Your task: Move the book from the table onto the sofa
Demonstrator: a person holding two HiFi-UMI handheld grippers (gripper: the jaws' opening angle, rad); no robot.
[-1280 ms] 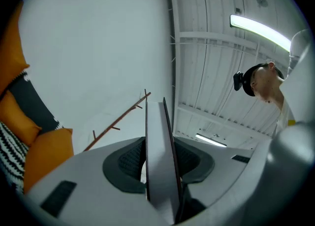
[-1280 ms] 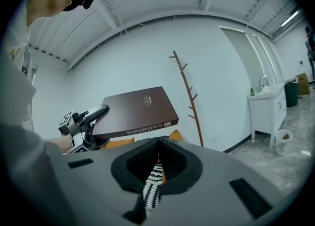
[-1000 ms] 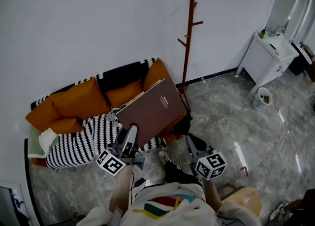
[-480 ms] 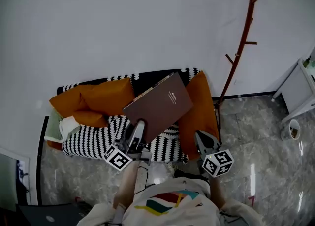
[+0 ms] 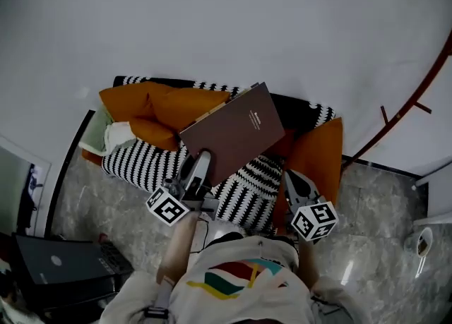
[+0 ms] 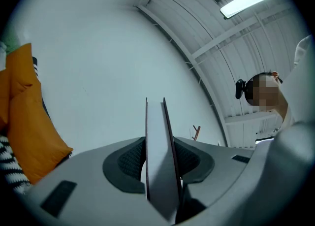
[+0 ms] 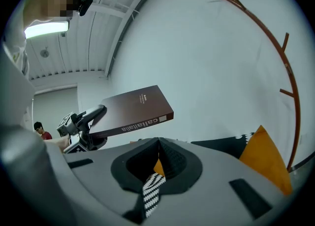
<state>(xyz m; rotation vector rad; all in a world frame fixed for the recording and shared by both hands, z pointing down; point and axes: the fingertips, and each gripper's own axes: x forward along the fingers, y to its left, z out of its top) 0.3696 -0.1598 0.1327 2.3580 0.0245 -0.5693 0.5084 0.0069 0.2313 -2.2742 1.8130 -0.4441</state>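
Book (image 5: 236,130), a stiff, likely weighty hardcover, hangs tilted over the striped sofa (image 5: 138,166), clamped by its near edge in the left tool (image 5: 199,166); the right tool (image 5: 297,186) is closed, empty.

We're in a living rm, prob. a home or a mock-up of one: striped sofa (image 5: 138,169) w/ orange cushions (image 5: 152,104) against a plain white wall (image 5: 212,19), coat stand (image 5: 415,102) beside it, glossy marble-look floor (image 5: 381,202), laptop (image 5: 63,270) nearby.
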